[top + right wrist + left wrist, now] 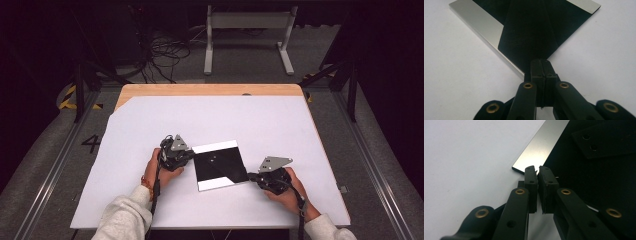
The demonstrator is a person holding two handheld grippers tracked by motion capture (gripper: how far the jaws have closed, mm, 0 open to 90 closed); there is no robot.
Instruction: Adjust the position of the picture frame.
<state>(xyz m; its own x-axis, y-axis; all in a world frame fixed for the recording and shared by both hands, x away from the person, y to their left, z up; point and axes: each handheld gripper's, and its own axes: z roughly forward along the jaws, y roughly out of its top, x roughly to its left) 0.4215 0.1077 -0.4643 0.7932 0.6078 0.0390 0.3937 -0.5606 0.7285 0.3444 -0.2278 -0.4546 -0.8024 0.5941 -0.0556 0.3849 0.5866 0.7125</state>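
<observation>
Hands enter from 6 o'clock. Right hand-held gripper (251, 176) clamps the black cloth (220, 165) at its 4 o'clock corner, jaws closed on it. Left hand-held gripper (189, 156), jaws nearly closed, pinches the cloth's 9 o'clock edge. Cloth lies on a silver plate (216, 146), mid-table (150, 120).

— What lies in the middle of the white sheet?
— A flat square plate (218, 165), silvery and mirror-like, turned a little askew to the table edges.
— And the dark part?
— A black cloth (220, 164) covers most of it, leaving bright strips bare along the far and near edges.
— Is the cloth flat?
— Mostly; one corner of it runs out past the plate's right corner.
</observation>
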